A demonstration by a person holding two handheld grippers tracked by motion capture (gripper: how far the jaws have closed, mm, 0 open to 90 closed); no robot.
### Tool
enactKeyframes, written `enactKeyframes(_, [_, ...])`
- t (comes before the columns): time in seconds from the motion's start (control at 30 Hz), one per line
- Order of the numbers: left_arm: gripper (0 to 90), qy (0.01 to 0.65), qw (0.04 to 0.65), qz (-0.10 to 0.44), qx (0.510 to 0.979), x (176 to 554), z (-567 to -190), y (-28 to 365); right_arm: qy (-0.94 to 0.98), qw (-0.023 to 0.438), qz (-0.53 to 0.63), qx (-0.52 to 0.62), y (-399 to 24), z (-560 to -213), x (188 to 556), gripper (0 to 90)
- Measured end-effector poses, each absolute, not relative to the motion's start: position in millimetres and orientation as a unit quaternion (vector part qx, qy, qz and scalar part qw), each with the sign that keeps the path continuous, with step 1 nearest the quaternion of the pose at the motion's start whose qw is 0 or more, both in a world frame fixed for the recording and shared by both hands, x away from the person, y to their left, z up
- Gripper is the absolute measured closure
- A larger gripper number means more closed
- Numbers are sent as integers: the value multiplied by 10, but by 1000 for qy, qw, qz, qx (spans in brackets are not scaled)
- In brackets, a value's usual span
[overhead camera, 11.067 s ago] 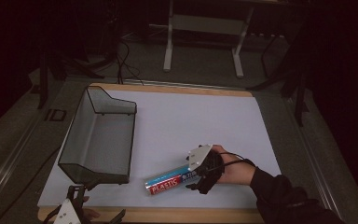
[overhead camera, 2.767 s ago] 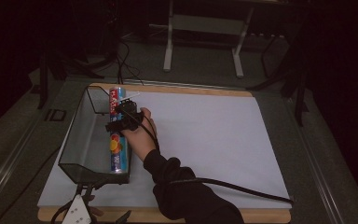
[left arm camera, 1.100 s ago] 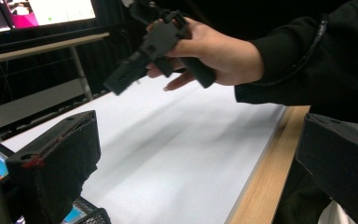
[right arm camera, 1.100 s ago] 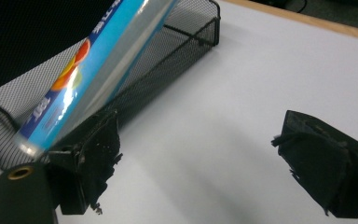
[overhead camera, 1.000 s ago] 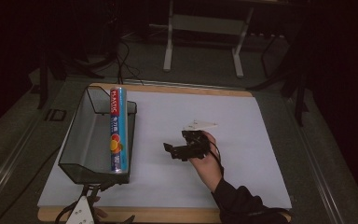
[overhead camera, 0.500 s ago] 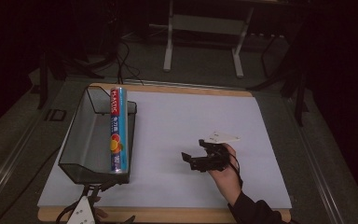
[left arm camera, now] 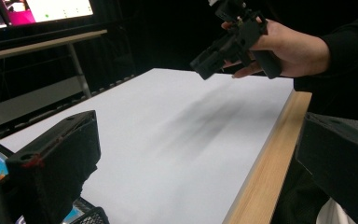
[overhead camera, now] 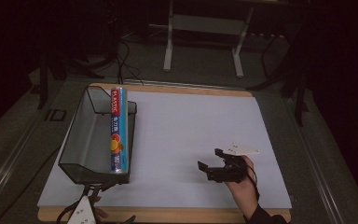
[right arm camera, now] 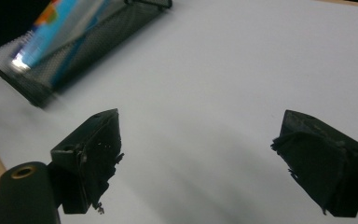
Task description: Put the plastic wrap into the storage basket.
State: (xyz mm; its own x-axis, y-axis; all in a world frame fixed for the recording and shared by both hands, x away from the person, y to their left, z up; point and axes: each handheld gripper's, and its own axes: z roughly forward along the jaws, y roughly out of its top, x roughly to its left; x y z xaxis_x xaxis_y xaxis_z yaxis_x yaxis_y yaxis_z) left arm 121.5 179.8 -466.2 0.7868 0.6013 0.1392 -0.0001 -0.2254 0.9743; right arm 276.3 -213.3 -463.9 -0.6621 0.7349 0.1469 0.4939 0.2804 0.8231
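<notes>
A black mesh basket (overhead camera: 81,135) stands at the left of the white table top. A long blue box of plastic wrap (overhead camera: 118,130) leans inside it along its right wall, one end sticking up over the far rim. My right gripper (overhead camera: 211,159) hovers open over the near right of the table, well apart from the basket, with nothing between its jaws (right arm camera: 207,161). In the right gripper view the basket (right arm camera: 81,46) and the box (right arm camera: 58,23) lie far off. My left gripper (left arm camera: 196,163) is open and empty at the near edge, beside the basket's near corner (left arm camera: 89,216).
A white sheet (overhead camera: 191,126) covers the table, with a wooden strip (overhead camera: 177,215) along the near edge. Behind the table stand a metal frame (overhead camera: 203,28) and cables on the dark floor. In the left gripper view the right gripper (left arm camera: 226,44) is held above the sheet.
My right gripper has drawn back from the middle of the table toward the near right, sinking a little. The box stays in the basket and the left gripper has not moved.
</notes>
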Motion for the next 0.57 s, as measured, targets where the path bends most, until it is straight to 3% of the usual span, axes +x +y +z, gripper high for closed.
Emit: enactKeyframes(0.57, [6,202,586,254,742,1224,-4664,1802,790,156,466,367,-2169,-4690,2755,133])
